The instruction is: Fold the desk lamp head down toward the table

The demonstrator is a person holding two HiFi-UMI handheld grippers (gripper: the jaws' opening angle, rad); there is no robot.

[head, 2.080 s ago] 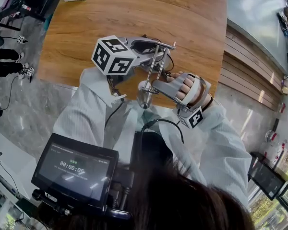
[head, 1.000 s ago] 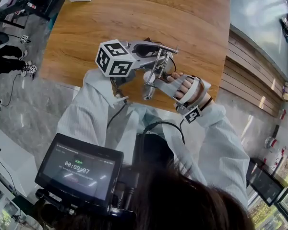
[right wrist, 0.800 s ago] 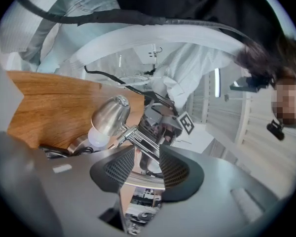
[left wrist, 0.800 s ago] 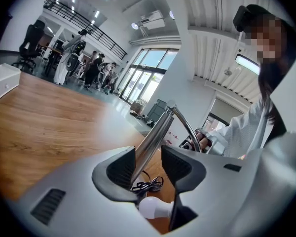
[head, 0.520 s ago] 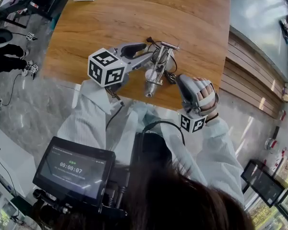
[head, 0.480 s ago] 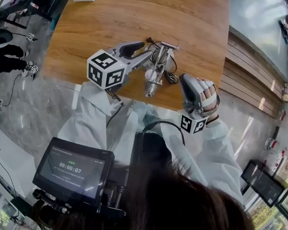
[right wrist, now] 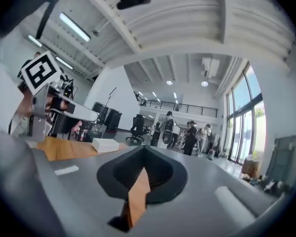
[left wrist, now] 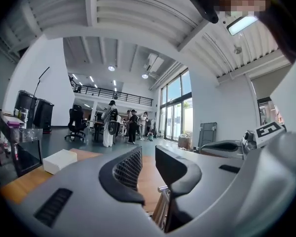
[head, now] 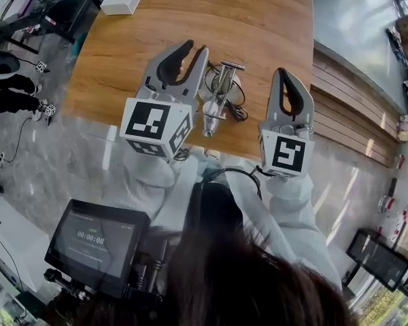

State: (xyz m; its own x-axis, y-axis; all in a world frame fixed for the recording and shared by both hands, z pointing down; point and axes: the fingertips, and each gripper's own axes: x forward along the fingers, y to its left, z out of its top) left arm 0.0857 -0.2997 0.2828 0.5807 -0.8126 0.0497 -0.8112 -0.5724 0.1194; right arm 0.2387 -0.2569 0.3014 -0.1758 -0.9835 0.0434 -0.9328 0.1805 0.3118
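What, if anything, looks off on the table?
Nothing is damaged or spilled. The desk lamp sits folded low, close to the near edge of the table. Its black cable is bunched loosely beside it, which is untidy but harmless.

A person in white sleeves (head: 296,209) holds two grippers side by side, both pointing level and away from the body. The left gripper (head: 196,47) has its jaws a little apart and closing, with nothing between them. The right gripper (head: 283,72) has its jaws pressed together, also empty
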